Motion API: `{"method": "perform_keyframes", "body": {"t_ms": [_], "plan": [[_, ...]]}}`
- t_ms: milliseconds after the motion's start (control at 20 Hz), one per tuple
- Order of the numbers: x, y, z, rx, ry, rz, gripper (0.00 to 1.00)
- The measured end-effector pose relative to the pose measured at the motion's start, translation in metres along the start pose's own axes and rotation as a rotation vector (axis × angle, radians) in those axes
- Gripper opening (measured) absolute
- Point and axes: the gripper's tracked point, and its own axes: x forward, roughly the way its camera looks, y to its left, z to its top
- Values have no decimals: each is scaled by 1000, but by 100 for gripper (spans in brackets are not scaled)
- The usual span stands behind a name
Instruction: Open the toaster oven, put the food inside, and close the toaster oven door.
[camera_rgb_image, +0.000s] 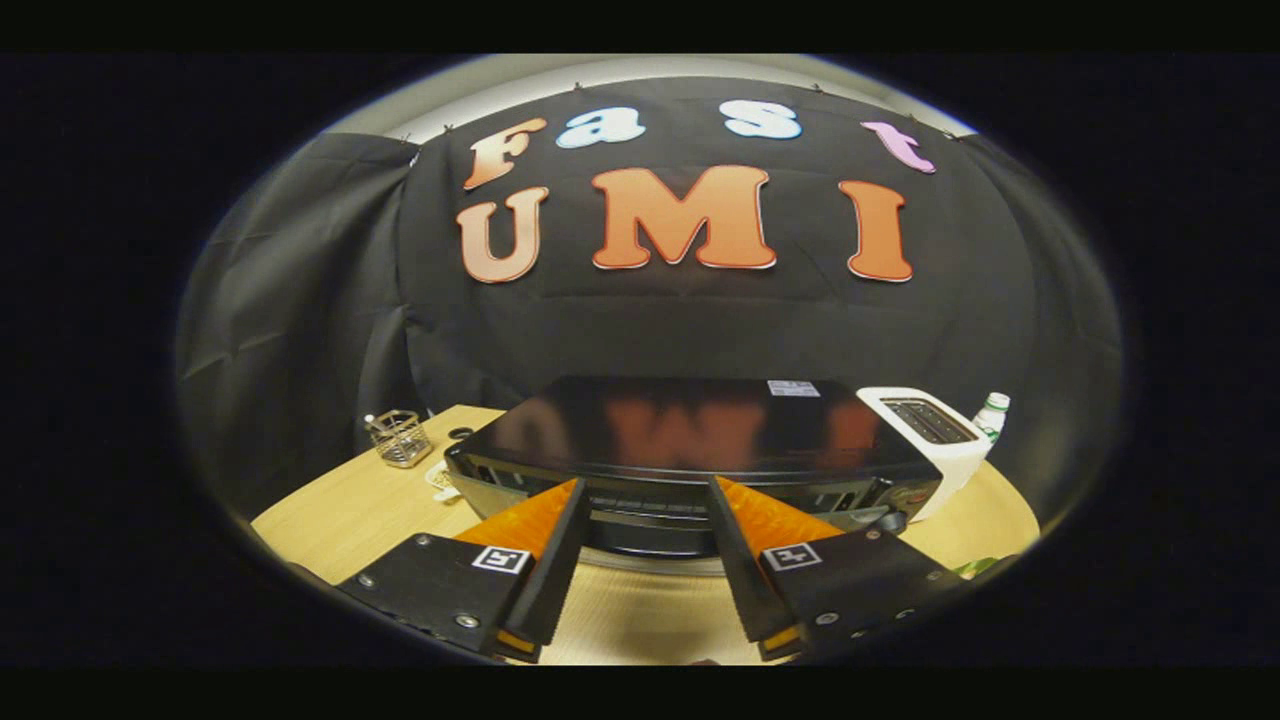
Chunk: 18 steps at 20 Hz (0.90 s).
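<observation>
Two fingers (565, 520) of the jaws (648, 490) stand wide apart, holding nothing, before the glossy black toaster oven (690, 430) on the round wooden desk (330, 510).

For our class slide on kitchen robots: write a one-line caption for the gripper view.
Open gripper faces the black toaster oven on the wooden table, its fingers spread before the oven front.

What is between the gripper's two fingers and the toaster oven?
In the gripper view, nothing: the open gripper has its fingertips right at the front of the toaster oven, with bare wooden table showing between the fingers.
</observation>
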Motion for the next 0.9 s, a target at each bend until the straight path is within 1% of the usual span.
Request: {"method": "perform_keyframes", "body": {"t_ms": [100,250,300,350,400,450,500,550,750,900], "plan": [[-11,3,-8,-16,16,28,67],[-26,12,-24,-7,68,91,67],[-31,18,-32,33,92,132,67],[-37,25,-41,103,130,164,67],[-39,26,-59,165,207,169,67],[-42,23,-82,205,296,153,67],[-44,21,-99,229,338,141,67],[-42,17,-107,226,342,129,67],[-42,16,-112,110,318,120,62],[-41,17,-124,112,370,104,62]]}}
